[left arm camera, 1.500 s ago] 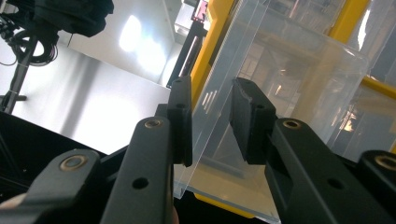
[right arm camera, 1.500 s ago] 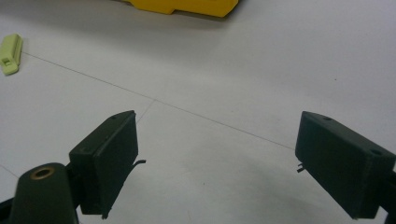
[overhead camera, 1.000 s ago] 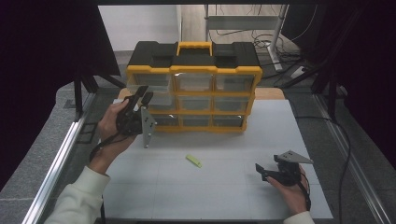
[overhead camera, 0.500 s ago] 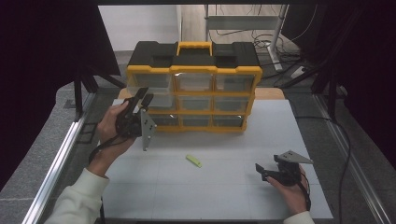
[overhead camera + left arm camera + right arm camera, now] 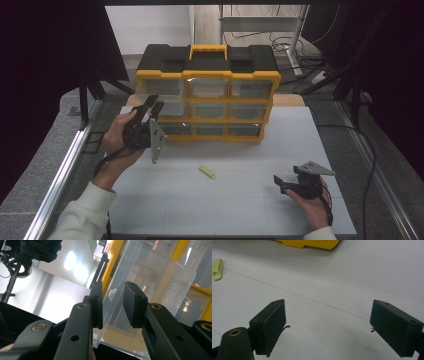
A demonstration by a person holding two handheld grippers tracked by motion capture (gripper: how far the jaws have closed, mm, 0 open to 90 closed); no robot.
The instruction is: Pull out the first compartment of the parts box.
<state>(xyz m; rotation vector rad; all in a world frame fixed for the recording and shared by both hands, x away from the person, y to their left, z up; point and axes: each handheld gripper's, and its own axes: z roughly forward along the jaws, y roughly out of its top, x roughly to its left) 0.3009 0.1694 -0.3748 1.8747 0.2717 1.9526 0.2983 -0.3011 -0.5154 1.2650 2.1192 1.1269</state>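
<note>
Clearly the left gripper (image 5: 112,306) pinches the clear drawer (image 5: 150,290) at centre frame, at the organizer's (image 5: 207,95) left; pull straight out. Right gripper (image 5: 328,327) rests spread.

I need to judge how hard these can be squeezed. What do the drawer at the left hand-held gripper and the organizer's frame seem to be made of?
The drawer looks like clear, glossy hard plastic: you see through its walls and they catch highlights. The organizer's frame appears to be opaque moulded plastic, yellow with a black top, semi-matt.
</note>
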